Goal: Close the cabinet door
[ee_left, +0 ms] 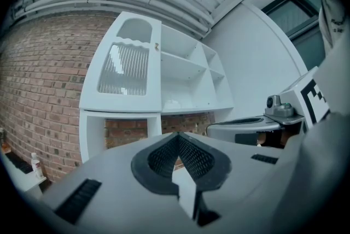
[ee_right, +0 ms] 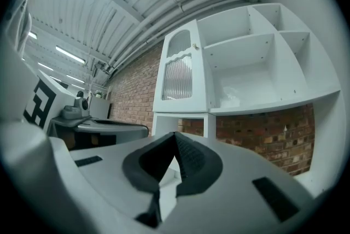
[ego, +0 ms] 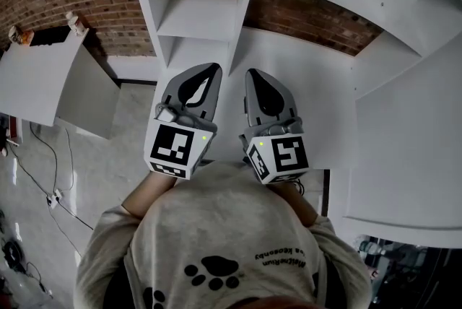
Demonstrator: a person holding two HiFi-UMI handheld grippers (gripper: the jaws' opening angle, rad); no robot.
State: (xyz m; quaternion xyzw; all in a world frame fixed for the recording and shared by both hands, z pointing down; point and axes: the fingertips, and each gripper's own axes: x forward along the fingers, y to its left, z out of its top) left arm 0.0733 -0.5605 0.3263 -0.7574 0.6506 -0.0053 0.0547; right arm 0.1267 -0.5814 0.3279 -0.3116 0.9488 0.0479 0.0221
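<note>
A white cabinet [ego: 198, 19] stands against a brick wall in front of me. Its door [ee_left: 124, 66], which has an arched ribbed glass pane and a small knob [ee_left: 157, 46] on its right edge, lies across the upper left column; the same door [ee_right: 180, 71] shows in the right gripper view. Whether a gap remains at the door I cannot tell. My left gripper [ego: 209, 71] and right gripper [ego: 254, 74] are held side by side, level, short of the cabinet and touching nothing. Both are shut and empty, as the left gripper [ee_left: 176, 136] and right gripper [ee_right: 175, 134] show close up.
Open shelves [ee_right: 246, 71] fill the cabinet to the right of the door, with an open niche [ee_left: 128, 132] below it. An angled white shelf section [ego: 404, 149] stands at my right, a white panel [ego: 43, 76] at my left. Cables [ego: 50, 170] lie on the floor.
</note>
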